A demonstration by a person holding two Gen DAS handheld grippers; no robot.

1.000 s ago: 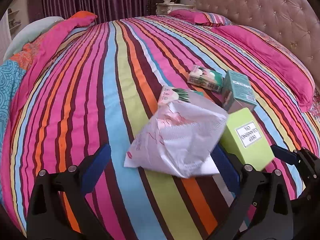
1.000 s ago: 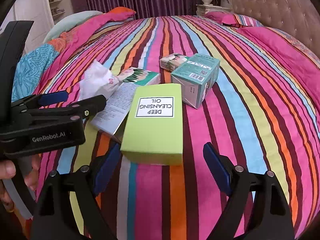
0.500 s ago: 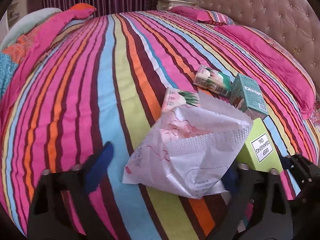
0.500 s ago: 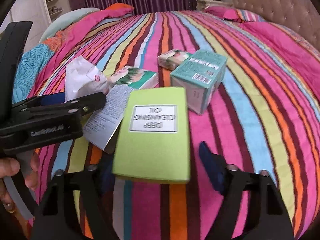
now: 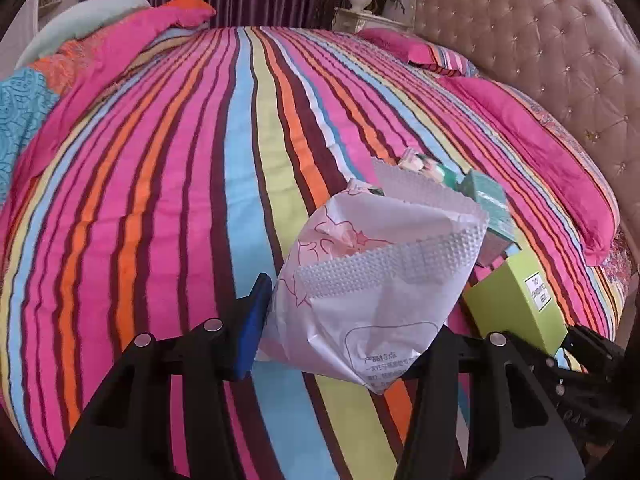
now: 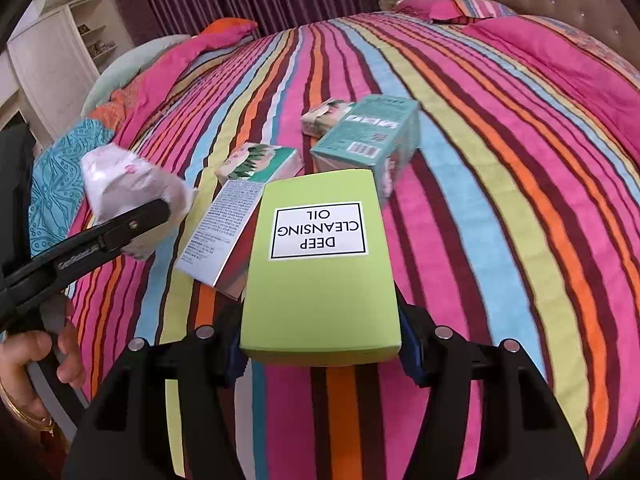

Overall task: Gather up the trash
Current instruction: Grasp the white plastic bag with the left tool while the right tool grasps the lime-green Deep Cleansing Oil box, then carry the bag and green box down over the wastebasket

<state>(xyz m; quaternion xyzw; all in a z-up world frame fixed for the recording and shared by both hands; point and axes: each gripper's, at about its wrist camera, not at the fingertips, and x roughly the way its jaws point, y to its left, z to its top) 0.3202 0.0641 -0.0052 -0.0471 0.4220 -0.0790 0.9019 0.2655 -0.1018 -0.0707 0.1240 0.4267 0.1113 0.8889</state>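
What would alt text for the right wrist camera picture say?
A two-finger gripper clamps a lime-green box labelled "Deep Cleansing Oil" above a striped bedspread. Beyond lie three more small boxes; at left, a second gripper holds a white wrapper.

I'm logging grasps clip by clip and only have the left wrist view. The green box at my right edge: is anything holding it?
Observer: Yes. The right gripper has just been closing its jaws, and they now clamp the green box by its near end.
Operator: Is anything hidden behind my pouch?
Observer: A white box with fine print lies on the bedspread, just left of the green box.
Operator: Can you see the left gripper from outside?
Observer: Yes. A hand wearing a gold bangle grips its handle.
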